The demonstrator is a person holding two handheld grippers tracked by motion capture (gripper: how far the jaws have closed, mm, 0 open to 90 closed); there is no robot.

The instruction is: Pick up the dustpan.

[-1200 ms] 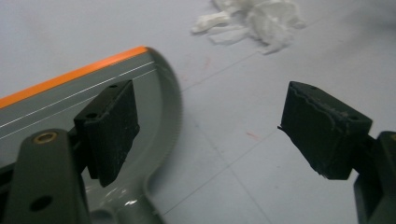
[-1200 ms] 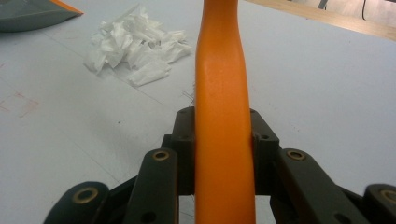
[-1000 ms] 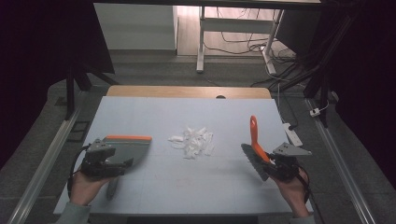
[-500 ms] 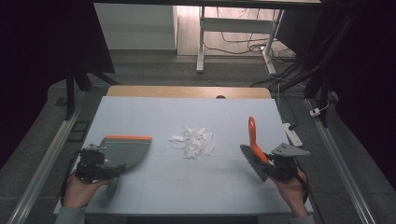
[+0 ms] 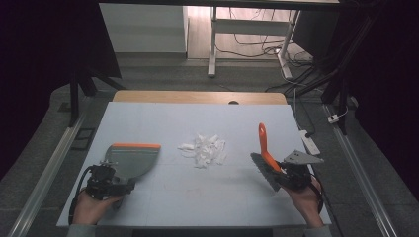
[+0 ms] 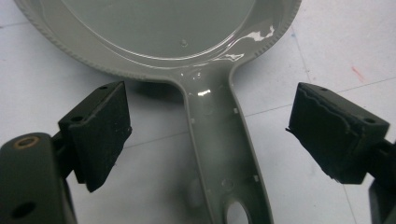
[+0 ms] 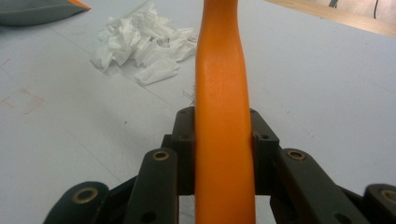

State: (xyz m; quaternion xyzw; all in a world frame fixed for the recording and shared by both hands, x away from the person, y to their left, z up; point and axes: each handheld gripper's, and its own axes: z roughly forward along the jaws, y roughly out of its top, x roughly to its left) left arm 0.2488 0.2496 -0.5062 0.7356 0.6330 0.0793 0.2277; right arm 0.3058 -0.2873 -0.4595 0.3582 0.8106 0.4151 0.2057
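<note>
Dim room, cables and desk legs on the floor beyond a pale grey table (image 5: 197,123) with a wooden strip along its far edge.

High view: left gripper (image 5: 106,181) sits low at the near-left of the table in the person's left hand (image 5: 94,207). Grey dustpan (image 5: 132,159) with an orange lip lies flat just ahead of it, handle pointing back into the gripper. Right gripper (image 5: 291,175) at the near-right, in the right hand (image 5: 309,202), holds a brush (image 5: 264,158): orange handle sticks up and away, grey bristles hang to the gripper's inner side. Pile of white paper scraps (image 5: 205,149) lies between the two grippers, further out on the table, apart from the dustpan lip and the brush.

Left gripper view: jaws have just been opening and now stand wide. Dustpan handle (image 6: 219,149) lies on the table between them, pads (image 6: 100,130) clear of it on both sides, not touching. Pan bowl is just past the fingertips.

Right gripper view: jaws clamped tight on the orange brush handle (image 7: 223,140), pads pressing both sides, handle running straight up between them. Scraps (image 7: 140,42) ahead and to the left of the jaws; dustpan corner (image 7: 37,10) farther left at the top edge.
</note>
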